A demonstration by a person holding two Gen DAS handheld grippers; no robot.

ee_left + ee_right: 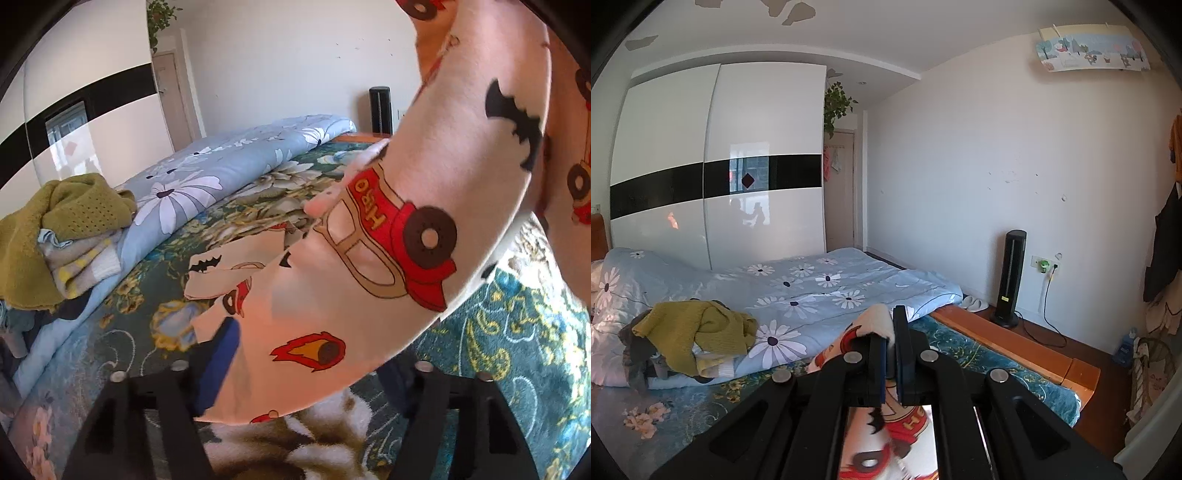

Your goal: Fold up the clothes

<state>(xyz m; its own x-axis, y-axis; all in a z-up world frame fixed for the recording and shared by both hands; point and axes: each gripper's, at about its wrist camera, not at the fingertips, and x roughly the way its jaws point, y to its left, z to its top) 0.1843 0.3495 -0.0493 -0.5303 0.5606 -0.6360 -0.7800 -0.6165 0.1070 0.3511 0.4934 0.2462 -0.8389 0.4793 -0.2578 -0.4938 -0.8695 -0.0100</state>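
The right gripper [893, 354] is clamped on a fold of the white cotton garment printed with red cars, black bats and flames [875, 435], its black fingers [877, 363] pressed together on the cloth. The left gripper [306, 373] stands with its jaws apart, the same garment [332, 288] draped between them and lifted above the teal floral bed blanket [517, 332]. Beside the garment on that blanket lies a rolled blue daisy-print quilt [207, 173], with an olive knitted sweater [70, 210] heaped on its near end.
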